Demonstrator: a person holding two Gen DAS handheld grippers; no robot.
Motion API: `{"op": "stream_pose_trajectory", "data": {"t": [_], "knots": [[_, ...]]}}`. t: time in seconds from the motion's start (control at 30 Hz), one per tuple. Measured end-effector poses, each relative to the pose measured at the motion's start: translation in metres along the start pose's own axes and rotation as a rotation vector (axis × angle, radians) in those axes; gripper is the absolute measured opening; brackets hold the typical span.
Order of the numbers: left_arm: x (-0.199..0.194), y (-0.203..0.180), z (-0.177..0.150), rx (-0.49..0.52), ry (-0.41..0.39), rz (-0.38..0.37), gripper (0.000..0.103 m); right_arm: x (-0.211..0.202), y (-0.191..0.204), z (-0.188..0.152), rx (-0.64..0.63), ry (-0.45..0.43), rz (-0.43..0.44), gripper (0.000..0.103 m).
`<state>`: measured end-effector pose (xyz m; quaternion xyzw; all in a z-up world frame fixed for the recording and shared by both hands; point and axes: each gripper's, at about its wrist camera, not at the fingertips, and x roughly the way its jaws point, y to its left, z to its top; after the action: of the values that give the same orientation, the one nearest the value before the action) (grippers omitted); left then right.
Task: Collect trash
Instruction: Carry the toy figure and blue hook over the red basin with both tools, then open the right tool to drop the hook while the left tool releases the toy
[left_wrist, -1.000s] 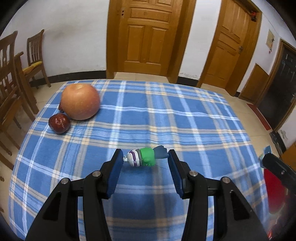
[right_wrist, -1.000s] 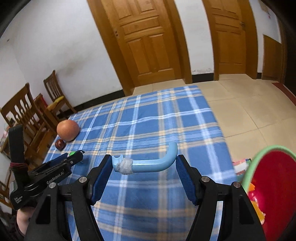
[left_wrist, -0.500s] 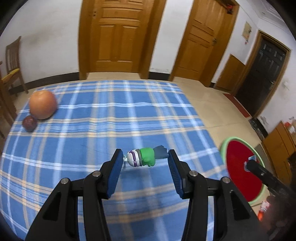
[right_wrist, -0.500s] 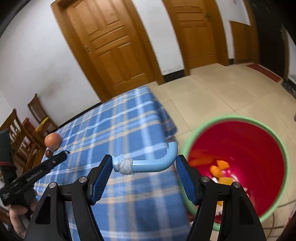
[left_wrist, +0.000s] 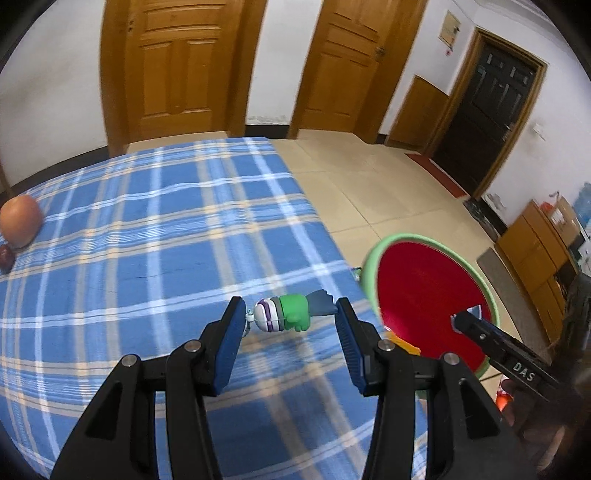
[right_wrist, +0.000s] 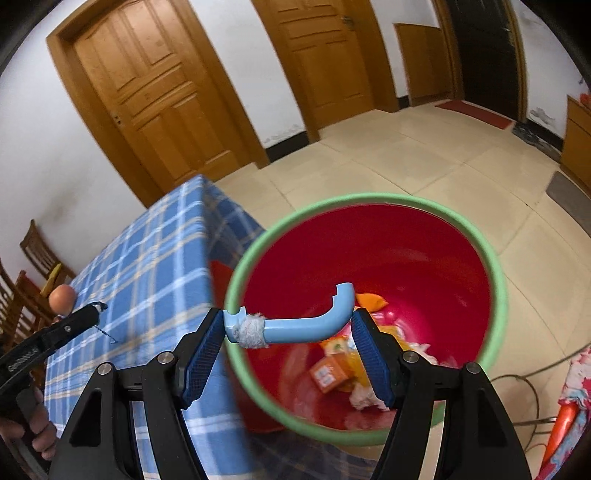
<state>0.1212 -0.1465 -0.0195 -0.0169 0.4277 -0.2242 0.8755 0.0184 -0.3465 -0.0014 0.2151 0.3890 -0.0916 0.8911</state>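
My left gripper (left_wrist: 290, 319) is shut on a small green, white and purple toy figure (left_wrist: 291, 314), held above the right edge of the blue plaid table (left_wrist: 147, 240). My right gripper (right_wrist: 290, 330) is shut on a curved light-blue plastic handle (right_wrist: 295, 325) with a white wrap near one end, held over the mouth of the red bin with a green rim (right_wrist: 495, 280). The bin also shows in the left wrist view (left_wrist: 406, 238), on the floor beside the table. Orange and white scraps (right_wrist: 332, 373) lie in the bin's bottom.
A large orange-brown fruit (left_wrist: 20, 221) and a small dark red one (left_wrist: 5, 258) sit at the table's far left. Wooden chairs (right_wrist: 40, 254) stand beyond the table. Wooden doors and tiled floor lie behind. A cable (right_wrist: 535, 373) runs on the floor right of the bin.
Both grippers have swung right, off the table toward the bin. The right one now holds the blue handle over the bin's opening; the left has reached the table's right edge.
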Motion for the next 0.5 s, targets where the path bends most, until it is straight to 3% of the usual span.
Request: {"op": "stream_pose_trajectory", "data": {"t": [0.5], "knots": [[0.03, -0.076, -0.006, 0.129, 0.064, -0.092, 0.05, -0.003, -0.052, -0.001, 0.083, -0.019, -0.001, 0.074]]}}
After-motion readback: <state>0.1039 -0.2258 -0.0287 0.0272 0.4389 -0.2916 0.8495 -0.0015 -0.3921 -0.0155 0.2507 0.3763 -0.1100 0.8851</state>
